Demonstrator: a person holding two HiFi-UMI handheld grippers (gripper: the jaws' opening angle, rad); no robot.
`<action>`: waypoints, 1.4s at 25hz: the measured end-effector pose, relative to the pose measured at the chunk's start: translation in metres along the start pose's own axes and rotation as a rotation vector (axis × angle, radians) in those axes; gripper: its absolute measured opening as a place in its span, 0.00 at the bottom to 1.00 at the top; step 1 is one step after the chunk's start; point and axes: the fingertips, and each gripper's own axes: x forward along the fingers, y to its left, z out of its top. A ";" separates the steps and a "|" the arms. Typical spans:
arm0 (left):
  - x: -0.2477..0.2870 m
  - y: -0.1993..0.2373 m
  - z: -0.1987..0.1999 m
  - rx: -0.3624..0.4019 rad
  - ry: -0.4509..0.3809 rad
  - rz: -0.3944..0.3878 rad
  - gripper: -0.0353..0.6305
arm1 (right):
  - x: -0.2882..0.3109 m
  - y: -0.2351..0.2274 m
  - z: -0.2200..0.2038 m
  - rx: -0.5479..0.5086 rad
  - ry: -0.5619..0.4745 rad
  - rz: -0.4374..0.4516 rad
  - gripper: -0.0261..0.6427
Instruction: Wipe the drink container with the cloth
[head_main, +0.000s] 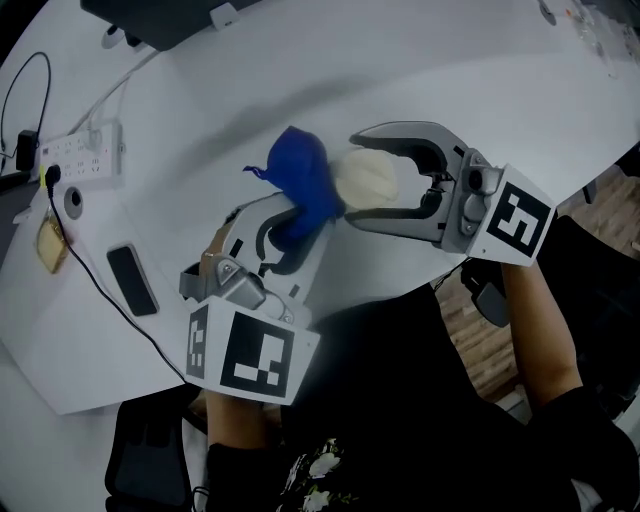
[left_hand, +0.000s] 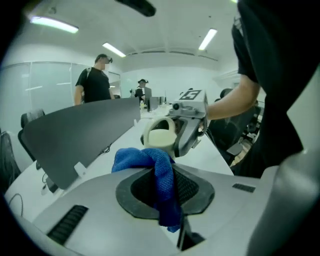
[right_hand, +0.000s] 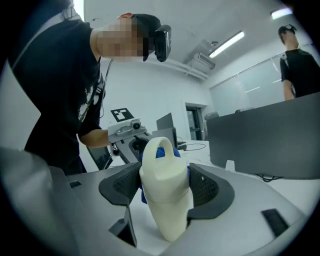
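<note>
The drink container (head_main: 367, 179) is a cream jug with a handle, held above the white table. My right gripper (head_main: 355, 178) is shut on the drink container (right_hand: 166, 200), its pads against both sides. The blue cloth (head_main: 303, 182) is bunched up and touches the jug's left side. My left gripper (head_main: 292, 222) is shut on the blue cloth (left_hand: 162, 180), which hangs down between its jaws. In the left gripper view the jug (left_hand: 160, 136) sits just beyond the cloth. Blue cloth (right_hand: 161, 153) shows through the jug's handle in the right gripper view.
On the white table (head_main: 250, 90), a power strip (head_main: 88, 151) with cables lies at the left, a dark phone (head_main: 132, 279) and a tan item (head_main: 50, 243) near it. A dark monitor (head_main: 170, 15) stands at the far edge. Two people (left_hand: 96, 80) stand in the background.
</note>
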 end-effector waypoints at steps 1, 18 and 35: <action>0.000 -0.001 0.002 0.036 0.011 -0.005 0.12 | 0.002 -0.001 0.002 0.001 0.006 0.022 0.45; 0.077 -0.002 -0.097 0.004 0.284 -0.087 0.12 | 0.002 -0.007 0.012 0.047 -0.049 -0.070 0.45; 0.079 -0.001 -0.094 -0.029 0.252 -0.012 0.12 | -0.005 -0.017 0.009 -0.069 -0.138 -0.700 0.45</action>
